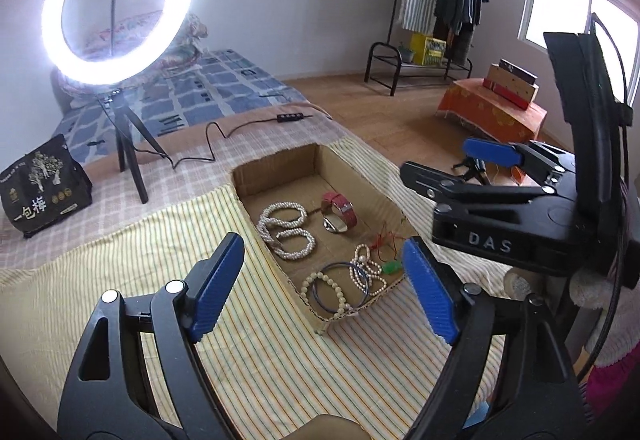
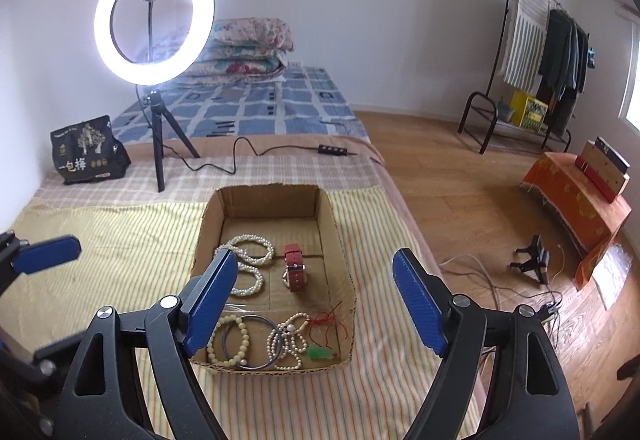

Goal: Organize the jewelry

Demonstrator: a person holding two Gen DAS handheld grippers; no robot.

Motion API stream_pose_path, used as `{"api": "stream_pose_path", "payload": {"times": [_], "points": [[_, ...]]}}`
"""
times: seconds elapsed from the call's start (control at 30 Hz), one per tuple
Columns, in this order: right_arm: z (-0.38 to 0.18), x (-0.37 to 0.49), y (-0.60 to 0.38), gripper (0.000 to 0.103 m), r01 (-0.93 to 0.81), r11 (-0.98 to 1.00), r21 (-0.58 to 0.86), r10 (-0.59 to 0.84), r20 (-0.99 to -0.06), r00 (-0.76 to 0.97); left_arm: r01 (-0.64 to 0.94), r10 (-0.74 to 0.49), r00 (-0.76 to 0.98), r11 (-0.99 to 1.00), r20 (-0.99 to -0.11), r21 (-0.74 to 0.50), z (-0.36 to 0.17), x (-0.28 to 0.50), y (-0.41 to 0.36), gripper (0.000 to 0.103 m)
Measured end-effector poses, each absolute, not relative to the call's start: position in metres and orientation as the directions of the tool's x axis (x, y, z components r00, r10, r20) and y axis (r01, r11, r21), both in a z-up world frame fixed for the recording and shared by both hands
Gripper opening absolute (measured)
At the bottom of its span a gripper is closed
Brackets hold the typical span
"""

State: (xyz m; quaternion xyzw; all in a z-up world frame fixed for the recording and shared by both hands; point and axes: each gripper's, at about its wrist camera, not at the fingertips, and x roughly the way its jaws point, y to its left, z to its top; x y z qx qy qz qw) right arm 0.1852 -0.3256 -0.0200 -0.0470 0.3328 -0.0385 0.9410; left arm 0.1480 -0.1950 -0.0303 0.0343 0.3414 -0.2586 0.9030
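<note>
The room is bright and evenly lit. A ring light (image 1: 116, 6) on its tripod glows hard white, blown out so its surface shows no detail, with a soft halo spilling onto the wall behind it. Daylight comes in through the window (image 1: 576, 20), which is also washed out to white. Shadows are faint and soft-edged, lying shallow inside the cardboard box (image 2: 340, 240). Both views bend strongly: the wall line and floorboards curve, and the corners fall off to black. The centre stays sharp, while the far edges go slightly smeared and purple-fringed.
</note>
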Motion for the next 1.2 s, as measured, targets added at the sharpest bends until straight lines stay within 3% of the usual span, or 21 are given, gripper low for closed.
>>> {"api": "stream_pose_path", "payload": {"times": [0.3, 0.5, 0.77, 1.2], "points": [[-0.007, 0.164, -0.319, 0.08, 0.042, 0.988, -0.152, -0.123, -0.576, 0.808, 0.47, -0.418, 0.669, 0.878, -0.614, -0.086, -0.021, 0.137, -0.185, 0.087], [0.002, 0.156, -0.315, 0.081, 0.038, 0.988, -0.147, -0.114, -0.551, 0.827, 0.451, -0.399, 0.715, 0.891, -0.574, -0.058, -0.014, 0.123, -0.176, 0.097], [0.008, 0.152, -0.308, 0.081, 0.042, 0.99, -0.135, -0.108, -0.527, 0.843, 0.422, -0.37, 0.746, 0.906, -0.553, -0.037, -0.005, 0.117, -0.162, 0.102], [0.009, 0.152, -0.3, 0.081, 0.036, 0.99, -0.137, -0.102, -0.519, 0.849, 0.37, -0.321, 0.785, 0.929, -0.53, -0.015, 0.001, 0.113, -0.146, 0.102]]}}
